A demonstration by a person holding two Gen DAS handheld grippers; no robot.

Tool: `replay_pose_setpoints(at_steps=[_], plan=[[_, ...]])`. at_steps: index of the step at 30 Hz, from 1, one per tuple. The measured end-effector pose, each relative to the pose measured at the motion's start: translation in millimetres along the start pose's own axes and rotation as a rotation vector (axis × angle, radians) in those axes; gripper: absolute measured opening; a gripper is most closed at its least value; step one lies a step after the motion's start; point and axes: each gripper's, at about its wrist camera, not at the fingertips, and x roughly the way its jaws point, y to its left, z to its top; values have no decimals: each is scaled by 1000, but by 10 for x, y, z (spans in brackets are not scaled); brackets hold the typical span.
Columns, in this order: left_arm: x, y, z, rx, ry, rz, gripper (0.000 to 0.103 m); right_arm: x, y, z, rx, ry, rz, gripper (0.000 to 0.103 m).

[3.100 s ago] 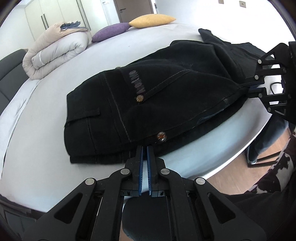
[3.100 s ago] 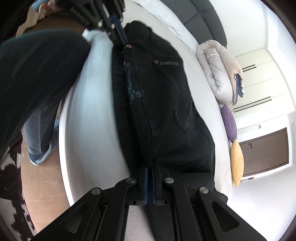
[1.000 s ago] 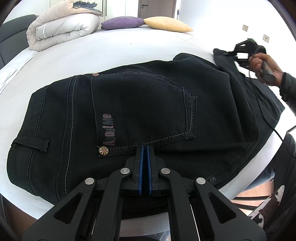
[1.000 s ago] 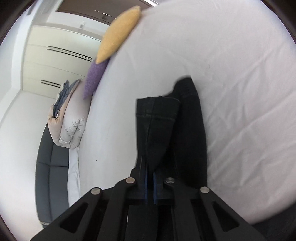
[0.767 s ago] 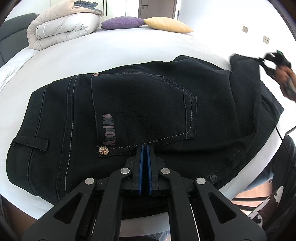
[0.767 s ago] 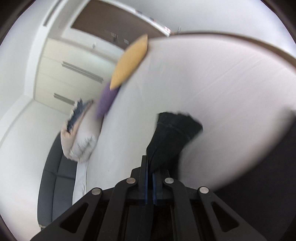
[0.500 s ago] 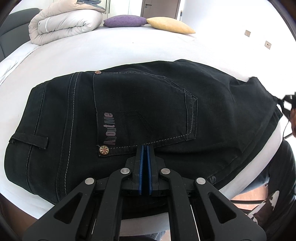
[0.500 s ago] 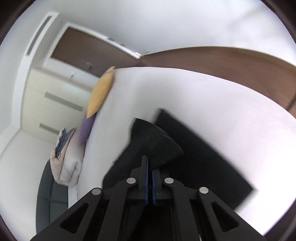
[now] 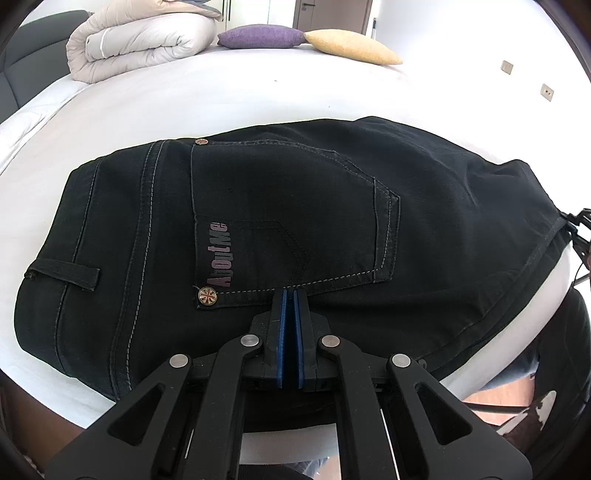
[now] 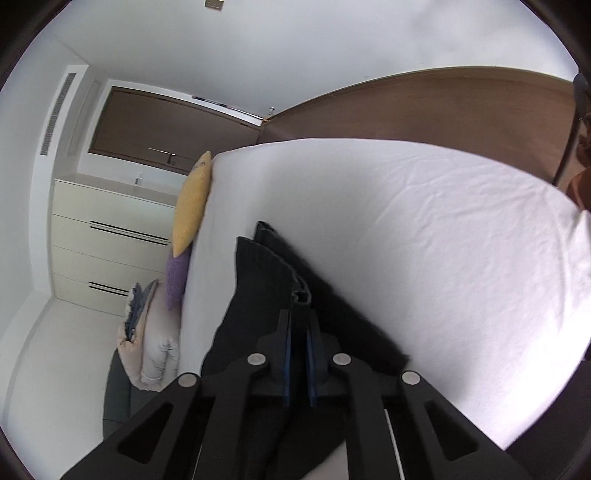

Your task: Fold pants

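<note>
In the left wrist view, a rolled beige duvet lies at the far left of the white bed, then a purple cushion and next to it a yellow cushion. The black pants lie flat on the bed near its front edge, waist to the left. A belt loop is at the left, and the back pocket with the word "AboutMe" and a small round rivet is in the middle. The left tool is at the bottom centre, just below the pocket seam. Its blue pads are pressed together; if a fold of cloth is between them, I cannot tell. At the far right edge the pants are pulled to a point, where a part of the right tool shows.

In the right wrist view, a white wardrobe and the cushions are at the left. In the centre, the right tool is closed on a folded edge of the pants, which stands up between its narrow jaws. These jaws have just been opening a little, with the cloth between them. The bare sheet fills the right side.
</note>
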Motion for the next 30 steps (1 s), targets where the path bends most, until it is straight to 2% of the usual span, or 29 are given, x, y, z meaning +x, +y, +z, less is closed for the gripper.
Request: replay_pose_setpoints(at_steps=[7,11,17,19,20,21,22,24,26,28,30], plan=[[44,-32,40,13,13,13,3,-289,-55,-43,-15,-20,-40,7],[54,-39,52,5,13,5,3,-275,-246,-83,15,-17,-35,6],[40,12,28,-5,4,-5,3,-277,-199,-13,-25,11,-43,6],[31,40,12,-10,0,-7,3,-422,-90,79,-74,-44,-116,19],[22,53,-1,-10,-1,-7,3,-511,-20,129,-99,-89,-183,46],[8,67,-12,-10,-2,-7,3,-632,80,207,-130,-157,-214,62],[1,74,-24,-10,-5,-6,3,-687,179,278,-167,-184,-188,63],[2,72,-36,-12,-10,-6,3,-605,442,426,-279,-122,-138,63],[-8,80,-51,-17,-13,-7,3,-347,795,507,-451,-1,-90,63],[-32,82,-64,-18,-13,-6,3,-80,1078,505,-607,60,-99,63],[-40,69,-62,-18,-11,-1,3,262,1262,514,-702,147,-115,62]])
